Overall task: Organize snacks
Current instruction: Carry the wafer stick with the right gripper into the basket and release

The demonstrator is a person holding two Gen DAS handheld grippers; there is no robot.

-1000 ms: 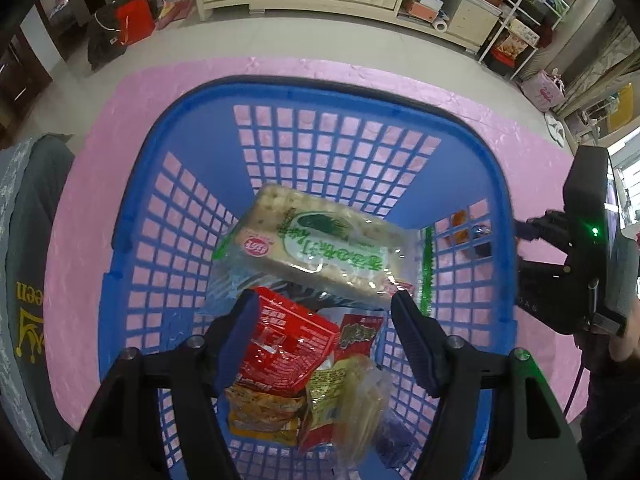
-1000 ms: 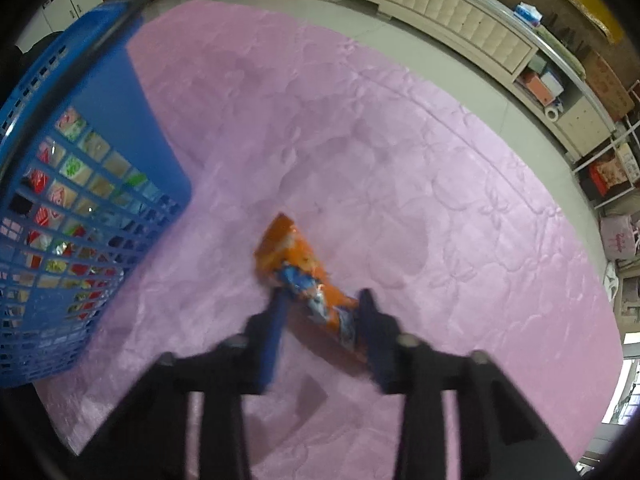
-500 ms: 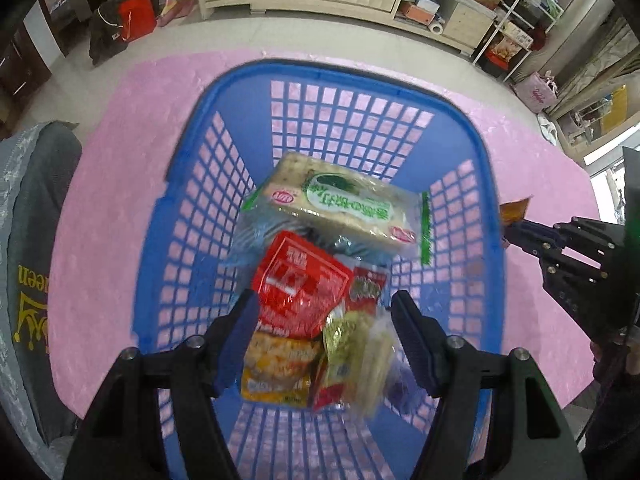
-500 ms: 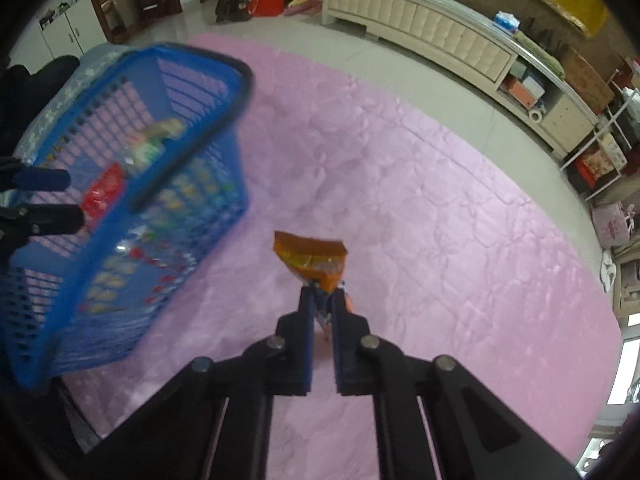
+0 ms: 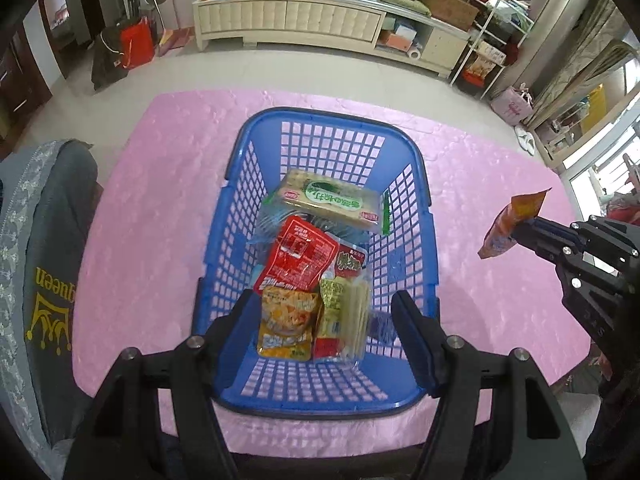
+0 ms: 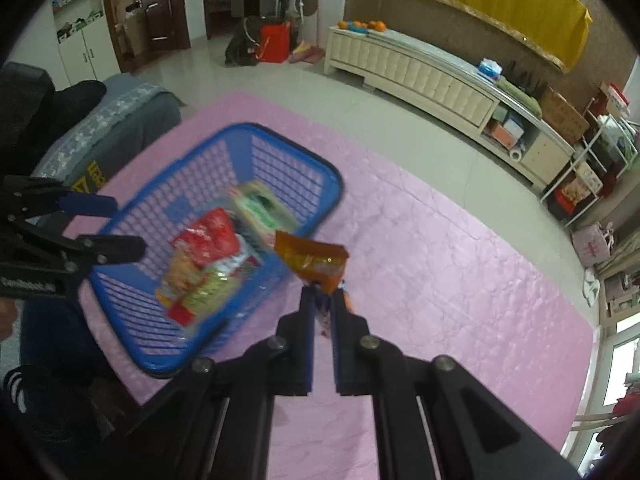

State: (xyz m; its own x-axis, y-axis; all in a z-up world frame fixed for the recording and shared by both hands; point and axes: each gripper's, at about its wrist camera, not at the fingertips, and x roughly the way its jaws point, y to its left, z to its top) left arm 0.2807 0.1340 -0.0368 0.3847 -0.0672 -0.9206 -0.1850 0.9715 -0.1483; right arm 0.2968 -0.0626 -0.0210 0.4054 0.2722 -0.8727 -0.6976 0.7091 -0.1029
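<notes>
Right gripper [image 6: 322, 312] is clamped on a crinkled orange foil snack packet [image 6: 314, 260], held in the air above the pink quilted mat [image 6: 440, 280], just beside the near corner of the blue plastic lattice basket [image 6: 280, 152]; packet not yet in the basket; left gripper [image 5: 324, 316] hovers over the basket's near end, jaws spread wide, gripping nothing; inside the basket [image 5: 416, 248] lie a green-labelled clear-wrapped cracker pack [image 5: 332, 200] at the far end, a red foil pouch [image 5: 298, 258] in the middle, a yellow snack bag [image 5: 286, 320] and a pale stick-snack pack [image 5: 352, 312] nearest; basket sits on the mat; grey cloth with a gold crown print [image 5: 44, 280] at the left edge; cream low cabinet [image 5: 288, 20] along the far wall.
</notes>
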